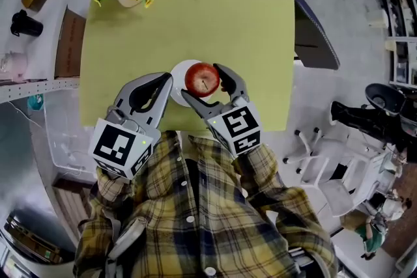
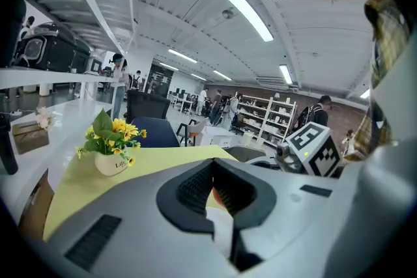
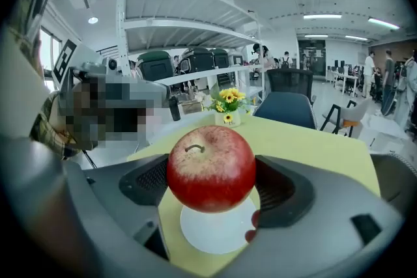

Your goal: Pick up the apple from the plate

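One apple (image 3: pixel 211 169) clamped between right gripper (image 1: pixel 202 82) jaws, raised just above plate (image 3: pixel 215 234); left gripper (image 1: pixel 163 81) closed, empty.

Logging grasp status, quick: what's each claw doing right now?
Left claw: closed, holding nothing.
Right claw: closed on the apple, held above the plate.
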### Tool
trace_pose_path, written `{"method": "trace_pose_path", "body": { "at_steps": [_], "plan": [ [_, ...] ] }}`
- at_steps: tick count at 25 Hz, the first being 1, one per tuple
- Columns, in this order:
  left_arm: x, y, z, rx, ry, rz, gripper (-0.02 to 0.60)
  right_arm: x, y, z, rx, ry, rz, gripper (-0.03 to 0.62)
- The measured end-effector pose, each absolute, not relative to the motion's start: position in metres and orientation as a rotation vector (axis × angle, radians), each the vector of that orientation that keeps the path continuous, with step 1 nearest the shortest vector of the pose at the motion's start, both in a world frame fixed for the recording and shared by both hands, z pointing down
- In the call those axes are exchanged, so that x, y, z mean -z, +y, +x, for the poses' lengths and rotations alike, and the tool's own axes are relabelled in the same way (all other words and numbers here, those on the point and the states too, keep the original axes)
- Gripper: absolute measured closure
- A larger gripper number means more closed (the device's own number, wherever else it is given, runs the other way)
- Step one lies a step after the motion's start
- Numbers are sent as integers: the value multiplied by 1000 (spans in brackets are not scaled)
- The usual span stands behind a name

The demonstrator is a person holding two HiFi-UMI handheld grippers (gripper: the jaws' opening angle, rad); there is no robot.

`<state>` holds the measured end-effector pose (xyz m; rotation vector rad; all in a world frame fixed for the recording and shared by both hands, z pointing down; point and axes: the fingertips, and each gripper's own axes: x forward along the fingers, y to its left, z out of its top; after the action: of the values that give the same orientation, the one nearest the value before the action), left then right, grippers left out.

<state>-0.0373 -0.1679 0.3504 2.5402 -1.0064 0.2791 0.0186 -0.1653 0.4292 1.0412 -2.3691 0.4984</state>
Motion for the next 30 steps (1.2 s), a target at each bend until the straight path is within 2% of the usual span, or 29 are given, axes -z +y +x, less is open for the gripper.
{"method": "trace_pose_path", "body": {
  "at_steps": [18,30],
  "plan": [
    [-287,-162,-35,-189,-1076,2635,574,-308,-153,19,-370,-2560,1093,195],
    [-285,-157,-26,-167,-1023,2658,574,-290,-140,21,-333,-2581,1148,195]
  ]
}}
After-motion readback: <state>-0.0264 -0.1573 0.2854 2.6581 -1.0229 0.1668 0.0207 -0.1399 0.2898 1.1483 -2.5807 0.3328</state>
